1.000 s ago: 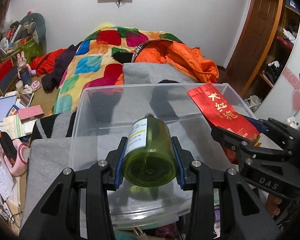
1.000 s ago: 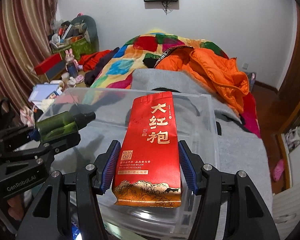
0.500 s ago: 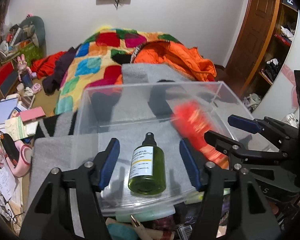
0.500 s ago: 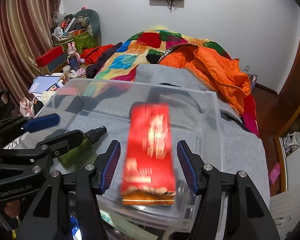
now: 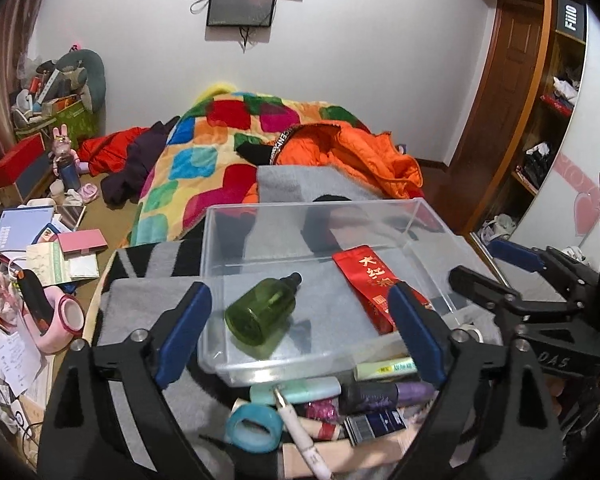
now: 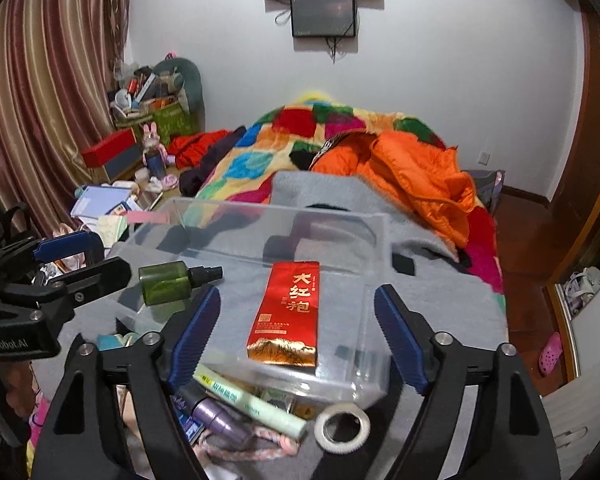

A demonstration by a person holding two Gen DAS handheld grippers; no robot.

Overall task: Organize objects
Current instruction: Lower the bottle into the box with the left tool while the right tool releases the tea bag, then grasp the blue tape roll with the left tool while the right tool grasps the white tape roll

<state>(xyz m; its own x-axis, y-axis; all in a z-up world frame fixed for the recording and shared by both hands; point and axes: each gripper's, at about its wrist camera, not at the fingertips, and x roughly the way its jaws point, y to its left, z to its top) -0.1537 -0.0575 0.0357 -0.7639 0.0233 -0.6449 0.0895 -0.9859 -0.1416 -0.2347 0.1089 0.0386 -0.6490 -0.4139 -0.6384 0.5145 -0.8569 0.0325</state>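
Observation:
A clear plastic bin point(image 5: 416, 210) point(image 6: 380, 240) sits on a grey blanket. Inside it a green spray bottle point(image 5: 262, 312) point(image 6: 168, 282) lies on its side at the left, and a red tea packet point(image 5: 376, 284) point(image 6: 290, 312) lies at the right. My left gripper point(image 5: 300, 332) is open and empty, drawn back in front of the bin's near wall. My right gripper point(image 6: 296, 334) is open and empty, also held back from the bin. Each gripper shows at the edge of the other's view.
Loose items lie in front of the bin: a teal tape ring point(image 5: 254, 428), a pen point(image 5: 300, 432), a purple tube point(image 6: 216, 414), a pale green tube point(image 6: 256, 404), a white tape roll point(image 6: 342, 426). A cluttered floor point(image 5: 40, 248) lies at the left. A bed with an orange jacket point(image 5: 352, 152) lies behind.
Both grippers opened and let go: the green bottle and the red packet dropped into the bin. Both grippers then drew back and up, bringing the loose items in front into view.

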